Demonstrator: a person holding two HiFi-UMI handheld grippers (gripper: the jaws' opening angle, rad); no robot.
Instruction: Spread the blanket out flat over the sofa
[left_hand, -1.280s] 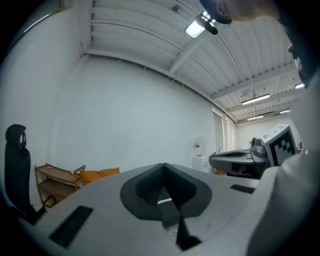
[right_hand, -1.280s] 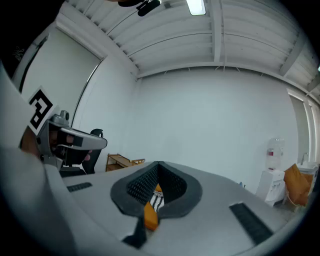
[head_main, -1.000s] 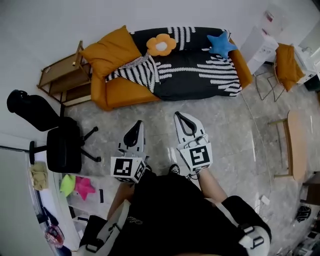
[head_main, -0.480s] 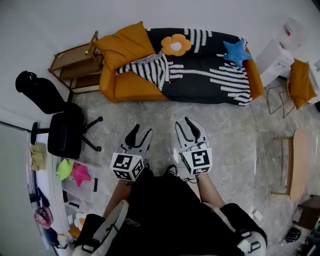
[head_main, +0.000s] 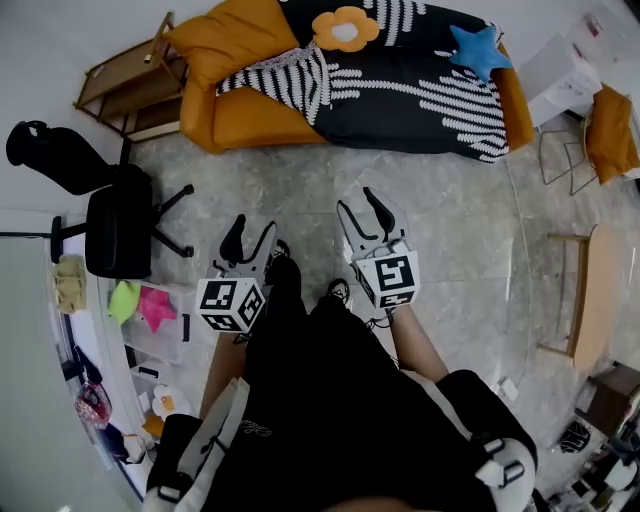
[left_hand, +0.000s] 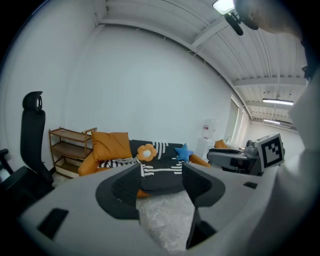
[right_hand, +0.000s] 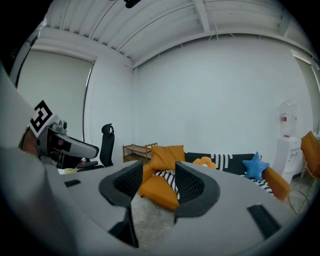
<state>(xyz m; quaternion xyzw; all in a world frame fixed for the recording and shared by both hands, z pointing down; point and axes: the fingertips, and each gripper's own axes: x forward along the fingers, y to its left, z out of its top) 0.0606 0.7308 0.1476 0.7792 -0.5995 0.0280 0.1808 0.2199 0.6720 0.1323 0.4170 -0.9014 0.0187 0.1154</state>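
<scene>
A black blanket (head_main: 420, 95) with white stripes lies over most of the orange sofa (head_main: 245, 118), its left edge bunched by the orange cushion (head_main: 225, 38). A flower pillow (head_main: 344, 28) and a blue star pillow (head_main: 474, 48) rest on it. Both grippers hover over the floor, well short of the sofa. My left gripper (head_main: 248, 231) and right gripper (head_main: 364, 208) hold nothing, and their jaws are opening. The sofa also shows between the jaws in the left gripper view, with the blanket (left_hand: 160, 172), and in the right gripper view as the orange sofa (right_hand: 157, 192).
A black office chair (head_main: 110, 225) stands at the left. A wooden shelf (head_main: 120, 85) sits by the sofa's left end. A low wooden table (head_main: 590, 290) and an orange chair (head_main: 612, 130) stand at the right. Toys (head_main: 140, 305) lie near a white cabinet at lower left.
Both grippers' jaws went from closed to apart. The sofa has shifted up in the head view, and the grippers sit slightly farther apart.
</scene>
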